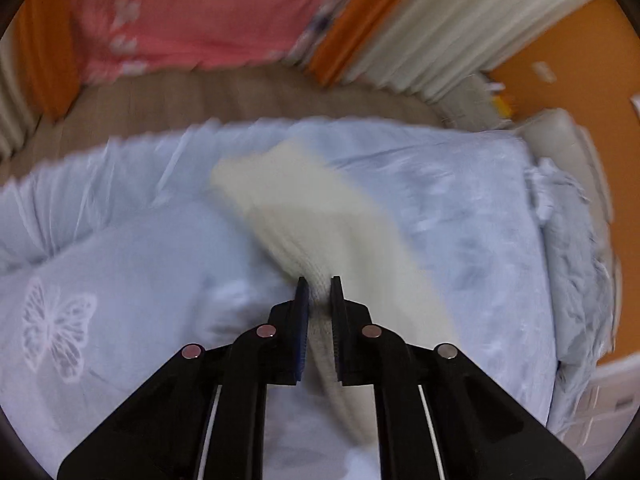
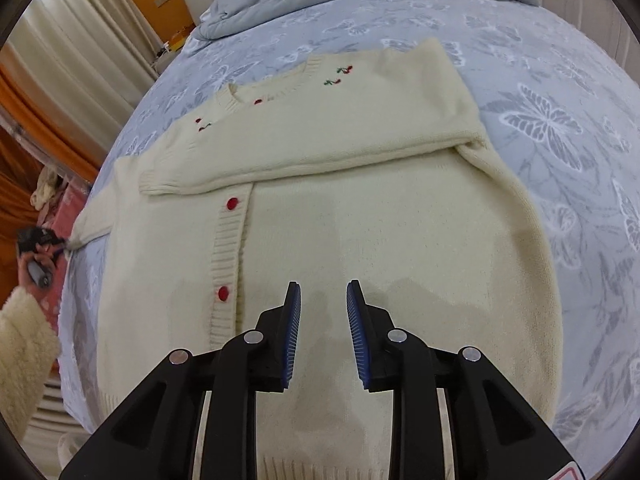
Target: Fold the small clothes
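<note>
So the cream cardigan [image 2: 320, 208] lies flat on the bed [image 2: 560, 80], one sleeve [image 2: 304, 144] already folded across the chest. The left hand-held gripper [image 1: 319, 280] pinches the other sleeve's cuff [image 1: 320, 292]; the right hand-held gripper [image 2: 320, 292] hovers spread, empty. Second sleeve and body folds look left.

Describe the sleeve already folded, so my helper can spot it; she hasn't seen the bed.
On the butterfly-print bedspread lies a cream cardigan. The folded sleeve lies across its chest, just above the upper red button. The other sleeve stretches sideways into the left gripper.
</note>
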`<move>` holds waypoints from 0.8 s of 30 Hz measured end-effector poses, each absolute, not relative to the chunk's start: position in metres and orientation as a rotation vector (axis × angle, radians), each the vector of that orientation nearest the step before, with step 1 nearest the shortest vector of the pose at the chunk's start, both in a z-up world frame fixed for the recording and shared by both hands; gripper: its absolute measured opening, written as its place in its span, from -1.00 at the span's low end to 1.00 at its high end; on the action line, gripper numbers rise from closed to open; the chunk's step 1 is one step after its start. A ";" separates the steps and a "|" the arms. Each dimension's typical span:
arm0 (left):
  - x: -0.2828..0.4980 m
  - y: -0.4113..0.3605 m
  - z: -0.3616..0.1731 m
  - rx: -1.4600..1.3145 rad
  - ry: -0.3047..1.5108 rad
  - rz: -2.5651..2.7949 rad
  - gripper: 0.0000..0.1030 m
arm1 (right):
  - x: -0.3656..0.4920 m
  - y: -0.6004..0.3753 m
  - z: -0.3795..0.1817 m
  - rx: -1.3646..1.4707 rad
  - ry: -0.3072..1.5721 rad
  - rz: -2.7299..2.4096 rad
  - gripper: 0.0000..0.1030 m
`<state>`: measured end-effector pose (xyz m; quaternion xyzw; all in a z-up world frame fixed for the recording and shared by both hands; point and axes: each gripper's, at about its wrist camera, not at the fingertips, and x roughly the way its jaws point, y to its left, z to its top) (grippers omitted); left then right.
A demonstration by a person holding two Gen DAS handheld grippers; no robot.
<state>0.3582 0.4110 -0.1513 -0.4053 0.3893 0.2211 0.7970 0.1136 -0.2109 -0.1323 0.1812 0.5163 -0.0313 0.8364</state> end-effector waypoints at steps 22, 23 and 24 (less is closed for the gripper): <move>0.281 -0.012 -0.126 -0.254 1.034 -0.246 -0.10 | 0.130 -0.272 -0.118 0.452 1.010 -0.078 0.02; 0.280 0.008 -0.128 -0.281 1.034 -0.199 -0.04 | 0.145 -0.269 -0.115 0.448 0.998 -0.049 0.07; 0.277 0.020 -0.130 -0.300 1.033 -0.164 -0.03 | 0.163 -0.263 -0.113 0.440 0.985 -0.025 0.14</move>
